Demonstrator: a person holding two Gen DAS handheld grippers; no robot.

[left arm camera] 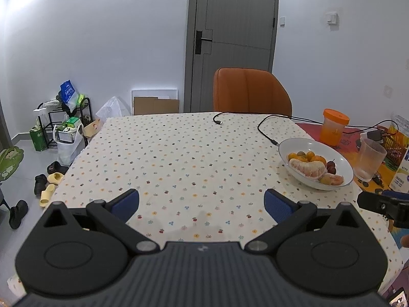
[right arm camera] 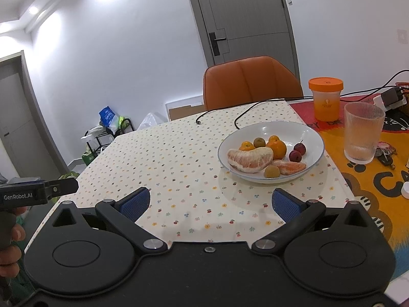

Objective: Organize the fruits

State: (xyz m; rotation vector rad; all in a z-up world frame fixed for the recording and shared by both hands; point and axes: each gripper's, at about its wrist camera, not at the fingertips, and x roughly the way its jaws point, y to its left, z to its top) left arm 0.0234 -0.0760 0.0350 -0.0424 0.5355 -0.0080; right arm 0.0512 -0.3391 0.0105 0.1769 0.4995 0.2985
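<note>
Keys (right arm camera: 385,153) partly behind glass (right arm camera: 363,133); basket (right arm camera: 404,85) cut off, contents perhaps unreadable.

An orange chair (right arm camera: 251,81) stands behind the bench (right arm camera: 179,153); an orange-lidded cup (right arm camera: 326,99) sits near a ribbed glass (right arm camera: 363,133).

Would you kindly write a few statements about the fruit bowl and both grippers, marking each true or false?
1. The left gripper is open and holds nothing. True.
2. The right gripper is shut on an orange. False: it is open and empty.
3. The peeled pomelo piece lies in the white bowl. True.
4. The ribbed glass stands inside the bowl. False: it stands beside it on the orange mat.
5. The orange-lidded jar lies on its side. False: it stands upright.
</note>
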